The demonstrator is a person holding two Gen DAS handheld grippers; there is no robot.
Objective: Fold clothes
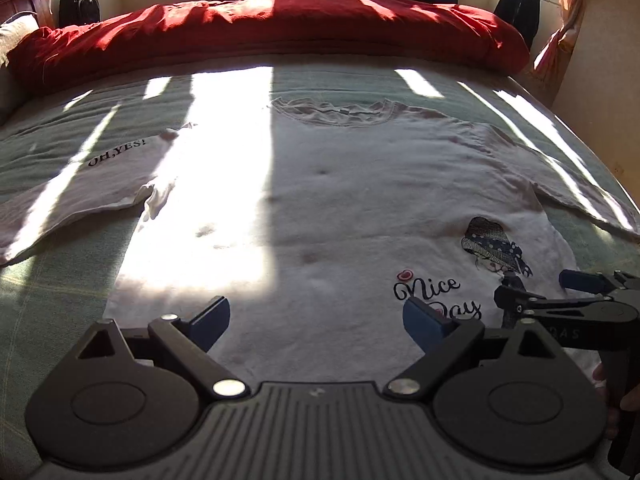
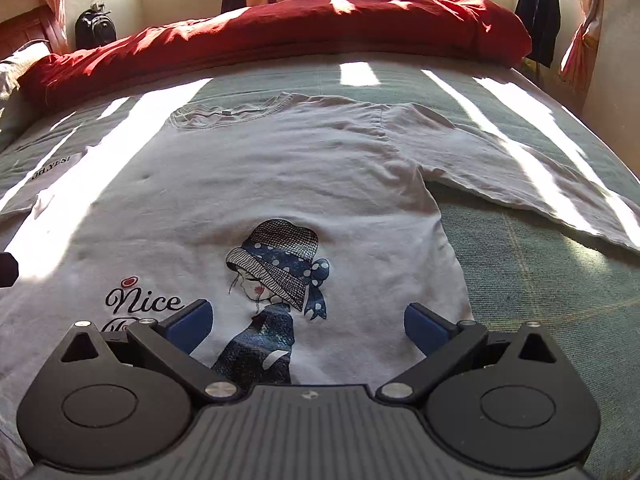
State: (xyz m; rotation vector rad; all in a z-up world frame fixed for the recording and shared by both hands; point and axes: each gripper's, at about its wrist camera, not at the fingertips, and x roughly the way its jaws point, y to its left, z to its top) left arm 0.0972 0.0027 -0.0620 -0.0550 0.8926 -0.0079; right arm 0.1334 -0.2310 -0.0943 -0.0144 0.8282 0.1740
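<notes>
Currently 1 white T-shirt (image 1: 320, 200) lies flat, print up, on the bed (image 1: 60, 288), hem nearest both tools. Left gripper (image 1: 316, 320): jaws wide open, holding nothing, over the hem. Right gripper (image 2: 308, 324): jaws wide open, empty, over the girl print (image 2: 280, 272). Risk: pinching 1 layer only, or the bedcover too, would skew the fold. Count: 1 shirt, 2 sleeves, 2 grippers, 1 red duvet (image 1: 260, 32).
</notes>
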